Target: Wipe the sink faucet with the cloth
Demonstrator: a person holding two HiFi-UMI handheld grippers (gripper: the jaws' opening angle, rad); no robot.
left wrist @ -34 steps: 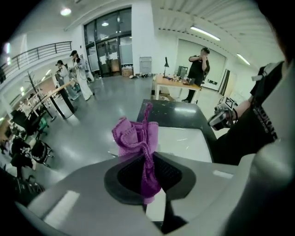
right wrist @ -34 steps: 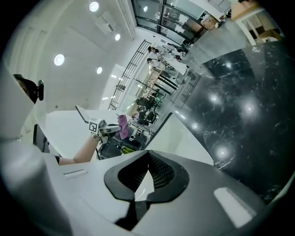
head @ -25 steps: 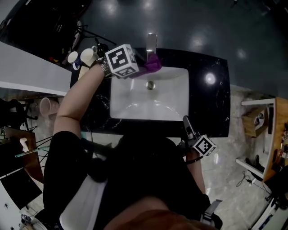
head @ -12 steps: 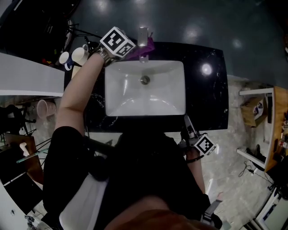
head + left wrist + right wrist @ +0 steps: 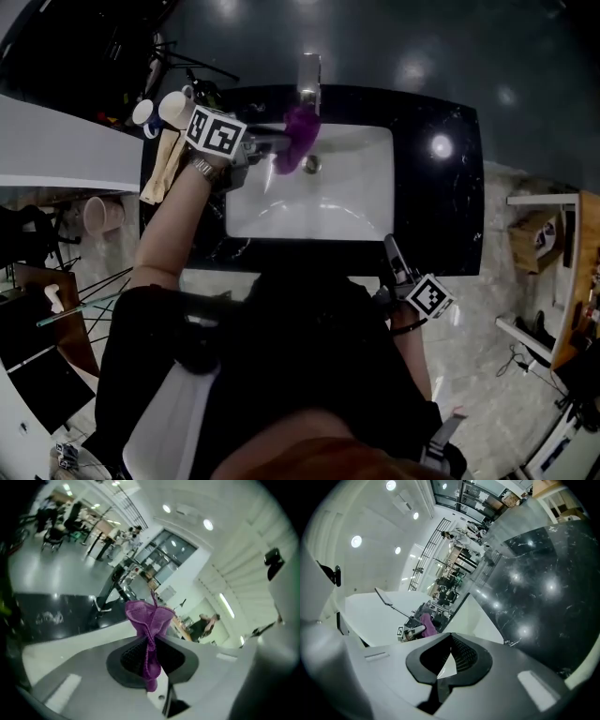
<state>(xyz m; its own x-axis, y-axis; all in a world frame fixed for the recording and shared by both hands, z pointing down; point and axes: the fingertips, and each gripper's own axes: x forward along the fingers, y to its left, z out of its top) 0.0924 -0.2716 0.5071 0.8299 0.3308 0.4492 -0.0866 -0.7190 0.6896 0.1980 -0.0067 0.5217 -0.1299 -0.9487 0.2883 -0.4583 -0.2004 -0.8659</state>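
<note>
Cloth point(image 5: 298, 141) being held bunched just below faucet point(image 5: 309, 80) spout, clamped in left gripper point(image 5: 274, 145) fingers, just now being closed tighter on it. Wiping step judged under way. Right gripper point(image 5: 387, 248) being held idle well apart from faucet, fingers together, empty. Next move: cloth being pressed against spout and drawn along it, grip being maintained.

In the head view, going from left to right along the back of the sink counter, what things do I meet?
Two white ceramic mugs → left gripper → crumpled purple cloth, on which that gripper's jaws have just been closing → bare black marble countertop.
</note>
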